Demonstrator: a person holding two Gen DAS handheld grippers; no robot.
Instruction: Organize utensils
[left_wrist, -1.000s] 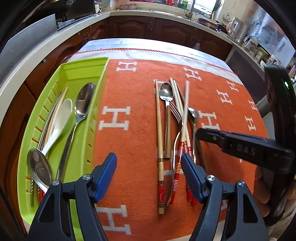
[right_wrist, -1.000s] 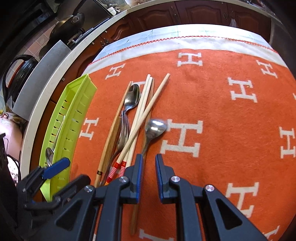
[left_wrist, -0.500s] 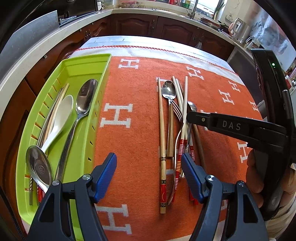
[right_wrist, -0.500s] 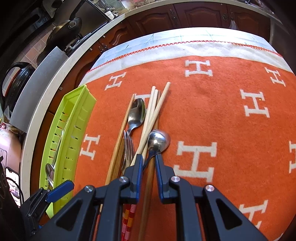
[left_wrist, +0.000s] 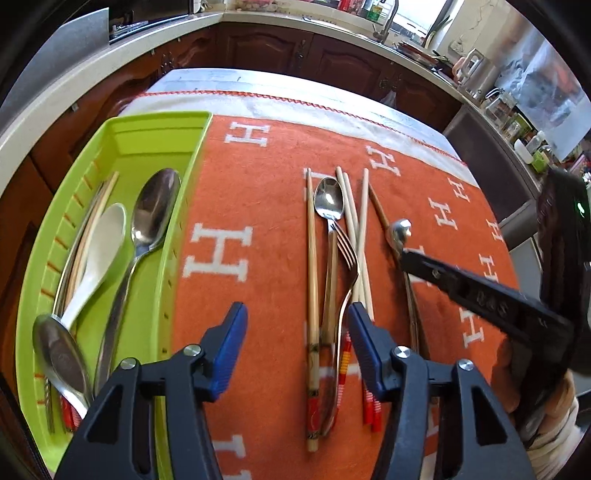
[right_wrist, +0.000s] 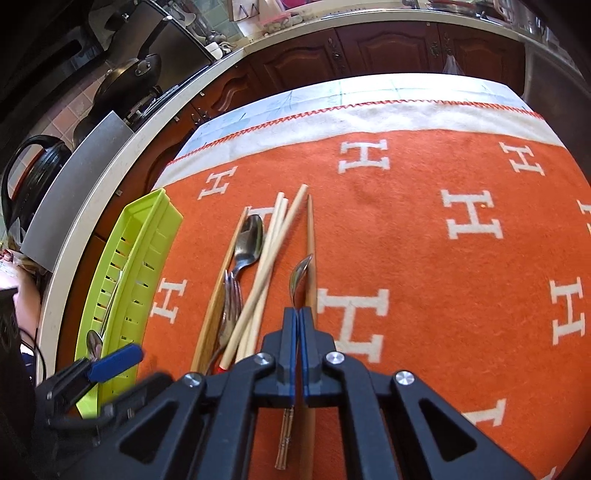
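My right gripper (right_wrist: 297, 314) is shut on the neck of a small steel spoon (right_wrist: 301, 273). The spoon's bowl is turned on edge and its handle sticks out behind the pads. In the left wrist view the same gripper (left_wrist: 404, 256) holds that spoon (left_wrist: 399, 232) over the orange cloth. My left gripper (left_wrist: 295, 308) hovers with its jaws closing. A long chopstick (left_wrist: 312, 258) and a fork (left_wrist: 347, 251) lie on the cloth between its fingers, and the pads do not touch them. A steel spoon (left_wrist: 328, 199) and pale chopsticks (right_wrist: 273, 240) lie in the same pile.
A green slotted tray (left_wrist: 162, 122) at the left holds a large steel spoon (left_wrist: 155, 206), a white spoon (left_wrist: 103, 243), another spoon and chopsticks. A brown chopstick (right_wrist: 310, 236) lies beside the held spoon. Kitchen counters and dark cabinets (right_wrist: 388, 48) run behind the table.
The right gripper's pads closed on the small spoon, and its bowl tipped from flat onto its edge. The left gripper's fingers moved closer together over the pile.
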